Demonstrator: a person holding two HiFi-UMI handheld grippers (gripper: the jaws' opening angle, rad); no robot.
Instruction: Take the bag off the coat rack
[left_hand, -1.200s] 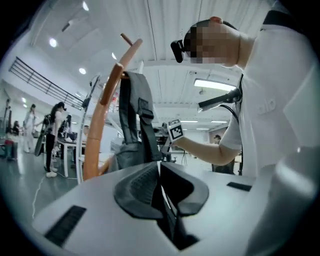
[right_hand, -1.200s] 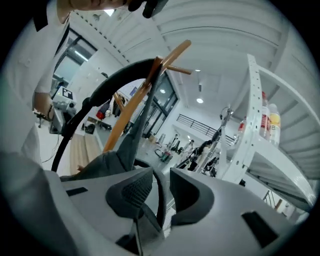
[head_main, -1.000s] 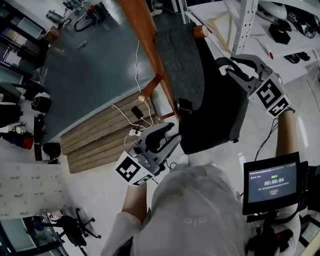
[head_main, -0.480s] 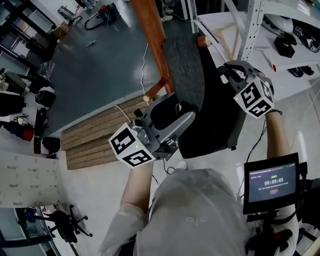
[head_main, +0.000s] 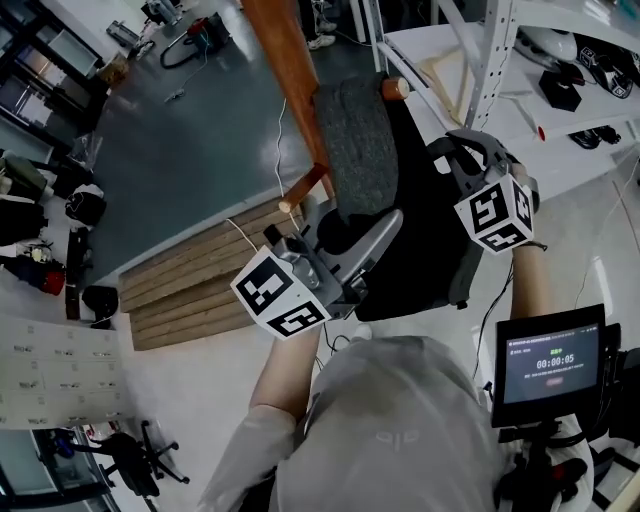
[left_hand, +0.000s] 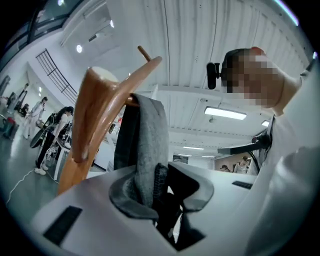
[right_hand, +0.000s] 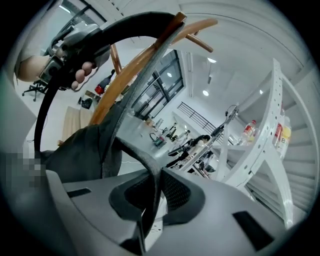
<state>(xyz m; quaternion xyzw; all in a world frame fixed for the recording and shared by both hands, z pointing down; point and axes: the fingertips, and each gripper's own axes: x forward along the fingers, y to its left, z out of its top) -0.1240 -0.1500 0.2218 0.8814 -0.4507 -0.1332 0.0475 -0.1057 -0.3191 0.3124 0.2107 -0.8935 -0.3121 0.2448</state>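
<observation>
A grey felt and black bag (head_main: 362, 140) hangs from the brown wooden coat rack (head_main: 283, 60), its strap over a peg (head_main: 394, 88). My left gripper (head_main: 352, 232) is at the bag's left side. In the left gripper view its jaws are closing with the bag's grey and black fabric (left_hand: 148, 145) pinched between the pads, below the rack's arm (left_hand: 97, 112). My right gripper (head_main: 452, 162) is at the bag's right edge. In the right gripper view its jaws are closing on the thin dark strap (right_hand: 142, 140), which runs up toward the rack (right_hand: 137, 62).
A white metal shelf unit (head_main: 492, 45) stands close on the right with small items on it. Wooden planks (head_main: 185, 285) and white cables (head_main: 279, 110) lie on the floor by the rack's base. A screen (head_main: 551, 365) is at lower right, and an office chair (head_main: 135, 462) at lower left.
My left gripper rose from below the bag to its left side and took the fabric between its jaws. My right gripper came in leftward and its jaws narrowed onto the strap.
</observation>
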